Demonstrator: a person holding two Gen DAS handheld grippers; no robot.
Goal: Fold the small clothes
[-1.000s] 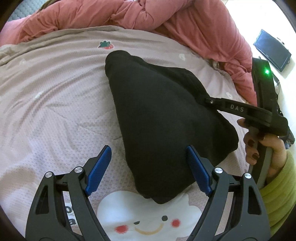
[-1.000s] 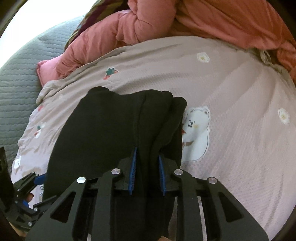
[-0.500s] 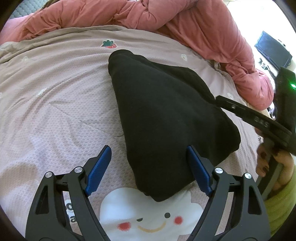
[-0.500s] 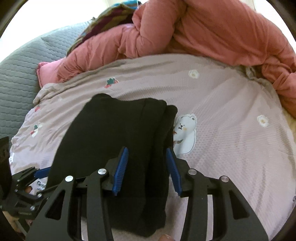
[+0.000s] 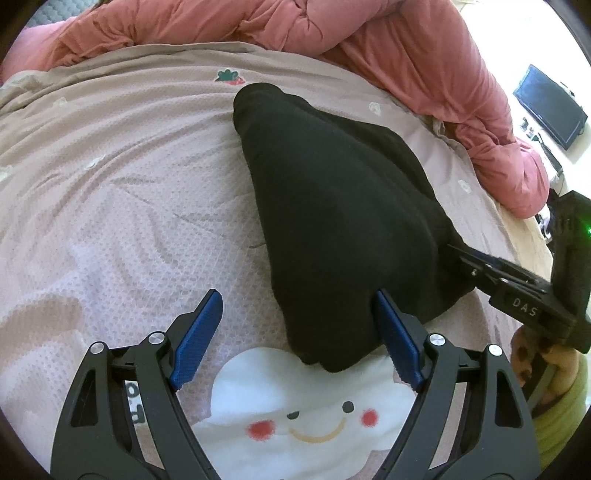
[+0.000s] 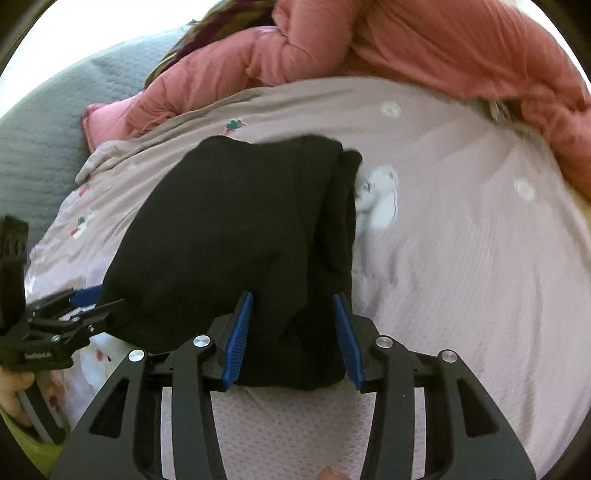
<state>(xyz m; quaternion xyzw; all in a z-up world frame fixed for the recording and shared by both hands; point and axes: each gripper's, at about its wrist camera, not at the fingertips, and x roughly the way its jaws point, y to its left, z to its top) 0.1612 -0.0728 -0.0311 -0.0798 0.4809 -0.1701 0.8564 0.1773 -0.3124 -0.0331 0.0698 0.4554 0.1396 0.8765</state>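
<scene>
A folded black garment [image 5: 343, 221] lies on the pink printed bed sheet [image 5: 110, 203]; it also shows in the right wrist view [image 6: 236, 240]. My left gripper [image 5: 295, 306] is open, its right blue pad against the garment's near corner, holding nothing. My right gripper [image 6: 293, 314] is open, its jaws either side of the garment's thick near end without pinching it. In the left wrist view the right gripper [image 5: 491, 273] sits at the garment's right edge. In the right wrist view the left gripper [image 6: 77, 306] is at the garment's left corner.
A rumpled salmon-pink quilt [image 5: 332, 33] is heaped along the far side of the bed, also in the right wrist view [image 6: 424, 44]. A grey quilted headboard [image 6: 40, 140] is at the left. A dark screen [image 5: 550, 107] stands off the bed's right.
My right gripper has opened and let go of the garment's thick end, then drawn back slightly. The garment now lies flat on the sheet. My left gripper stayed open and barely moved.
</scene>
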